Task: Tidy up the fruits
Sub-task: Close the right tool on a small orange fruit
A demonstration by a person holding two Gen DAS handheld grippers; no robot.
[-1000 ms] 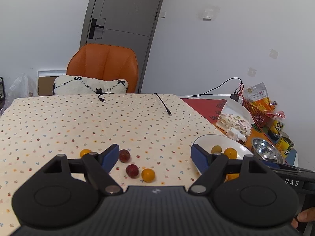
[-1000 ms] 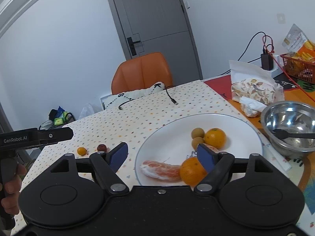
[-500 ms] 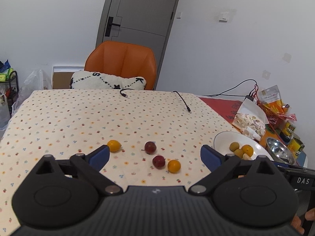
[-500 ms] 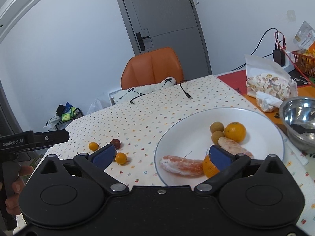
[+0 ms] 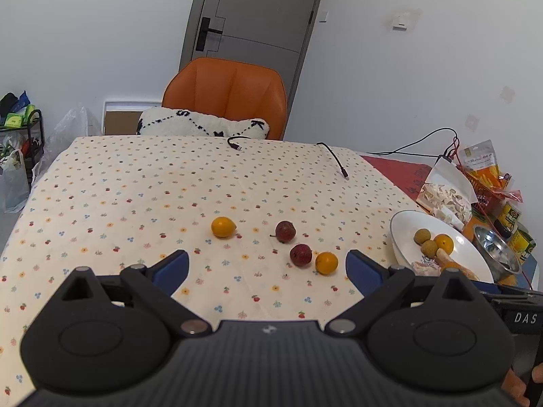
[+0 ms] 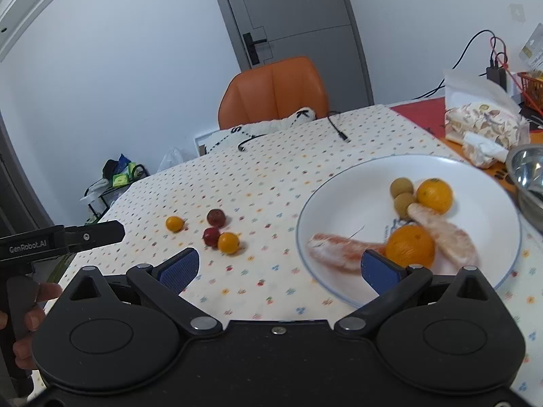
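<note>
Two claws: we hold the left claw (image 5: 268, 266) and the right claw (image 6: 278, 268) spread wide, nothing between the blue pads of either.
Left claw aim: we see it over the flower-print table (image 5: 135, 186), facing the loose fruit.
Right claw aim: it hangs at the near rim of the round white plate (image 6: 339, 190).
Loose fruit: one small yellow-orange fruit (image 5: 223, 227) lies alone; a dark red berry (image 5: 285, 231), a second dark red berry (image 5: 300, 254) and another small orange fruit (image 5: 326, 263) cluster near it.
On the plate: two tan round fruits (image 6: 402, 193), two oranges (image 6: 434, 195) and peeled citrus segments (image 6: 339, 252).
Progress: we judge it partly done; four pieces wait on the table.
</note>
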